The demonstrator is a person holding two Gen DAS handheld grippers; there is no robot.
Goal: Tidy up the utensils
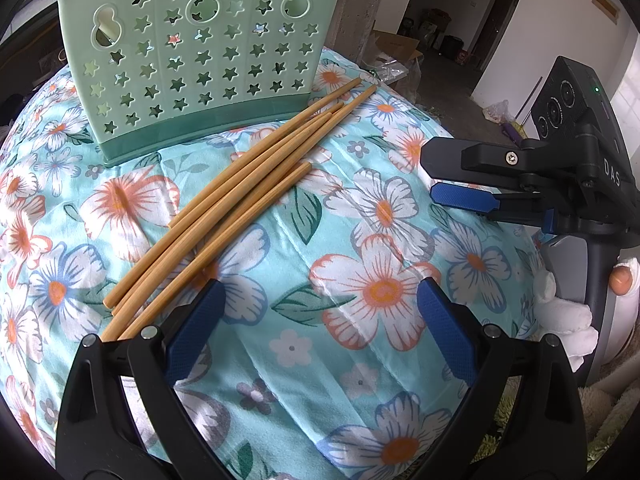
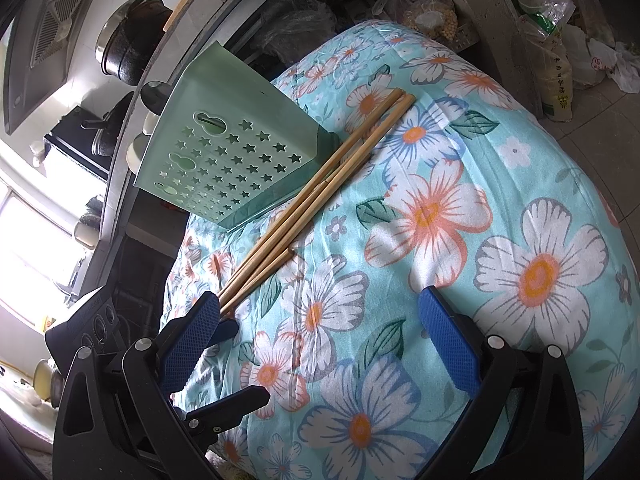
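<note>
Chopsticks (image 1: 236,196) lie bundled on the floral tabletop cloth (image 1: 384,280), long axis slanting from the green holder's (image 1: 192,52) base toward the left tool (image 1: 316,320), the nearer one. Both tools, right (image 2: 320,336) included, stand apart, empty.

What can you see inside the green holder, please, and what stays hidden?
Through the green holder's cut-outs, a cream piece shows at its upper left; what it is cannot be told. The rest inside is hidden by the wall. The chopsticks lie outside on the floral cloth.
</note>
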